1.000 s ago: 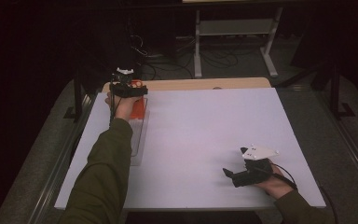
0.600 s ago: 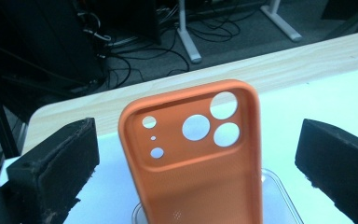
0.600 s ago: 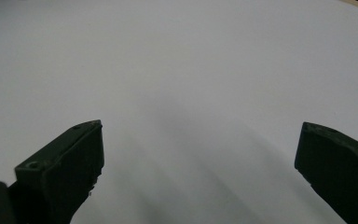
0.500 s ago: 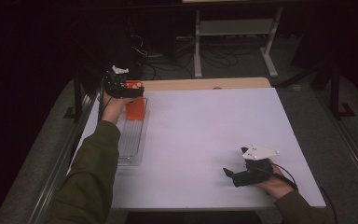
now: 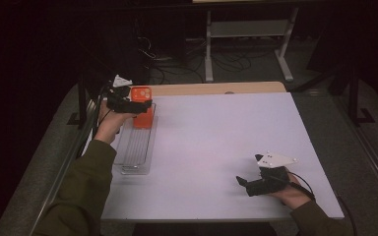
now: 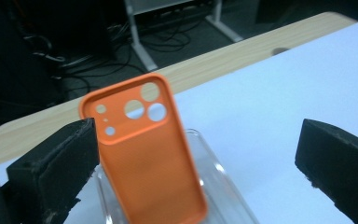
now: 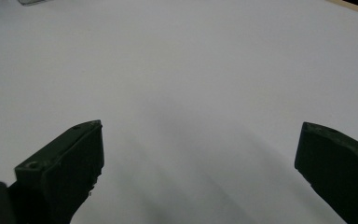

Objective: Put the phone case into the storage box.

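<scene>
An orange phone case (image 5: 142, 112) stands upright at the far end of a clear ribbed tray (image 5: 137, 147) near the table's left edge. My left gripper (image 5: 128, 104) is at the case's top, coming in from its left side. In the left gripper view the case (image 6: 144, 149) rises from the tray (image 6: 223, 191) between the wide-apart jaws, close to the left one, and my left gripper (image 6: 196, 135) is open. My right gripper (image 5: 243, 183) rests low on the white table near the front right. It (image 7: 200, 135) is open with only bare table between its jaws.
The white tabletop (image 5: 216, 137) spreads between the two hands, with a wooden strip (image 5: 216, 88) along its far edge. Beyond the table lie floor cables (image 5: 177, 59) and a metal desk frame (image 5: 246, 29). Dark rails run along the table's left side.
The left forearm has swung leftward off the tray, so the standing orange case and the tray show more. The right gripper has stayed put.
</scene>
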Available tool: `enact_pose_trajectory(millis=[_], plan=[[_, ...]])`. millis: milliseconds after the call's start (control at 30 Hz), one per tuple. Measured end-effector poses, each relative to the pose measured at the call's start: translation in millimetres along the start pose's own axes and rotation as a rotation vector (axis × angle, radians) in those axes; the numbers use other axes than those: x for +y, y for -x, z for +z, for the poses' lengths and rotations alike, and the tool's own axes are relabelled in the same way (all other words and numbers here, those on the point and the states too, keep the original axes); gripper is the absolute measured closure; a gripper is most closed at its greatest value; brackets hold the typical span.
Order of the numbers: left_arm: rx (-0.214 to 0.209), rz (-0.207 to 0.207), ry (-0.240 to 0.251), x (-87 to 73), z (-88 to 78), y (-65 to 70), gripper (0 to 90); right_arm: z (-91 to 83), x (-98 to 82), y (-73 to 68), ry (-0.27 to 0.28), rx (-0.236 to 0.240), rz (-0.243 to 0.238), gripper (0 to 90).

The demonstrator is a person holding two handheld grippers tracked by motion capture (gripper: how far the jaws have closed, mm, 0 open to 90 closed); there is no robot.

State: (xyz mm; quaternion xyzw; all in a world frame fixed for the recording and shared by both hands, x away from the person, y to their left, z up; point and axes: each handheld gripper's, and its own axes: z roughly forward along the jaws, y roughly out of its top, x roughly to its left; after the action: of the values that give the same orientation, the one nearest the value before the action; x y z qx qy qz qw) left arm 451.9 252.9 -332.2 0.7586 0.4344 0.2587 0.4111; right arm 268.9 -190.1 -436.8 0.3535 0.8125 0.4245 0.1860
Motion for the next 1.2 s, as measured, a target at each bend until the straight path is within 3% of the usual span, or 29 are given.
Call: enact_pose_trajectory(millis=[300, 567, 833, 1200], plan=[[-0.131, 0.002, 0.045, -19.8, -26.3, 17.0, 0.0, -3.3, 3.0, 1.0, 0.017, 0.004, -0.002, 0.6], [-0.241, 0.018, 0.072, -46.8, -47.5, 37.4, 0.0, -6.9, 5.9, 1.9, 0.03, 0.01, 0.004, 0.6], [-0.301, 0.05, 0.081, -68.8, -63.1, 54.0, 0.0, -10.4, 8.9, 3.4, 0.042, 0.013, -0.003, 0.6], [-0.353, 0.068, 0.059, -96.4, -67.4, 74.1, 0.0, -16.6, 15.1, 4.1, 0.061, 0.029, -0.008, 0.6]])
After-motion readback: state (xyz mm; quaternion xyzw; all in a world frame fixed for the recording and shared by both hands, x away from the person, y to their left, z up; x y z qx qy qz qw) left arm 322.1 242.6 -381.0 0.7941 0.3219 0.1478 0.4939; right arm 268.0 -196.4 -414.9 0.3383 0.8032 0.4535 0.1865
